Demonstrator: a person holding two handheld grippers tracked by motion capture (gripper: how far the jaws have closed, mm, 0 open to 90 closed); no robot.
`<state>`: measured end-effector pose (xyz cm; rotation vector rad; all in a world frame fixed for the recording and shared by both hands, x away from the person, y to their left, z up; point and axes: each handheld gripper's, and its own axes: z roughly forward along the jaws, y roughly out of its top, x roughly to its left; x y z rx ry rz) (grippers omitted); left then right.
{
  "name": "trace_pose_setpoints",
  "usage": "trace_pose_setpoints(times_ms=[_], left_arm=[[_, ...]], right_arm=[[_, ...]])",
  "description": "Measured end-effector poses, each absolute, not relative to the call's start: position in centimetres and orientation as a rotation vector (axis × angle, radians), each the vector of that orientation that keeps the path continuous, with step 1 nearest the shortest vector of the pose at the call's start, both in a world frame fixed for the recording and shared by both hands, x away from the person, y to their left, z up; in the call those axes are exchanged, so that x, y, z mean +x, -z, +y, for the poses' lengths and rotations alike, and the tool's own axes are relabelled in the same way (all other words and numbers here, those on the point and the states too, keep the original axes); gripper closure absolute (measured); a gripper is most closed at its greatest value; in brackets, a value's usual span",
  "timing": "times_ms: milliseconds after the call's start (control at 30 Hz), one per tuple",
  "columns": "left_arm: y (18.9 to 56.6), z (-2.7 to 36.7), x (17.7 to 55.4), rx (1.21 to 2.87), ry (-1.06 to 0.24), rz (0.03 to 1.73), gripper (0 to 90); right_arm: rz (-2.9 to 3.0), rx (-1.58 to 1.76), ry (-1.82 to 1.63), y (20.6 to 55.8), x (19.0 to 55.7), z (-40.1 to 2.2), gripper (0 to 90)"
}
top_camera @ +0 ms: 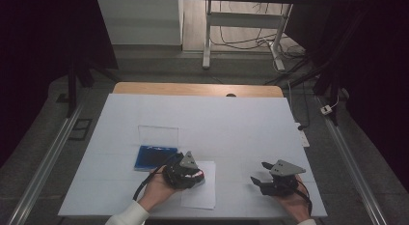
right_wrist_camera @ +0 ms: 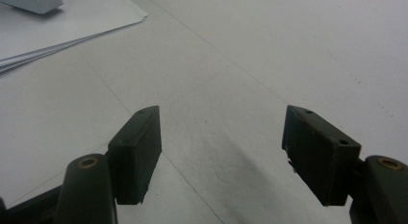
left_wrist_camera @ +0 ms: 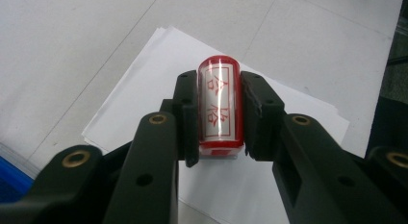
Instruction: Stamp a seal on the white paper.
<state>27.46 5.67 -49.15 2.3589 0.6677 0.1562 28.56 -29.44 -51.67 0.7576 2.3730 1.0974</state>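
My left gripper [left_wrist_camera: 219, 113] is clamped on a red cylindrical stamp [left_wrist_camera: 220, 105], one pad on each flank; its white label with red characters faces the left gripper view, and the stamp points out over a small stack of white paper [left_wrist_camera: 159, 89]. Whether its lower end touches the sheets I cannot tell. In my judgement the step in hand is pressing the stamp onto the paper. To do it well, I should hold the stamp square to the sheet, bring it straight down onto a bare part well inside the edges, press evenly without rocking, and lift off straight so the mark does not smear. In the high view my left hand [top_camera: 155, 189] cradles the gripper from below at the paper's left edge, with a blue ink pad case [top_camera: 153, 156], its clear lid raised, just beyond. My right gripper [right_wrist_camera: 221, 147] stands wide open and empty, low over the bare white table [right_wrist_camera: 288, 51]; my right hand [top_camera: 292, 203] rests near the table's front edge, well apart from the paper.
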Motion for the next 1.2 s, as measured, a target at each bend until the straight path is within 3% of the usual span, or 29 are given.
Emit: trace_pose_setpoints(times_ms=[1200], left_arm=[[49.80, 5.14, 27.57, 2.407, -0.166, 0.658, 70.1]], right_arm=[[2.374, 0.753, -1.086, 51.61, 28.46, -29.39, 30.1]])
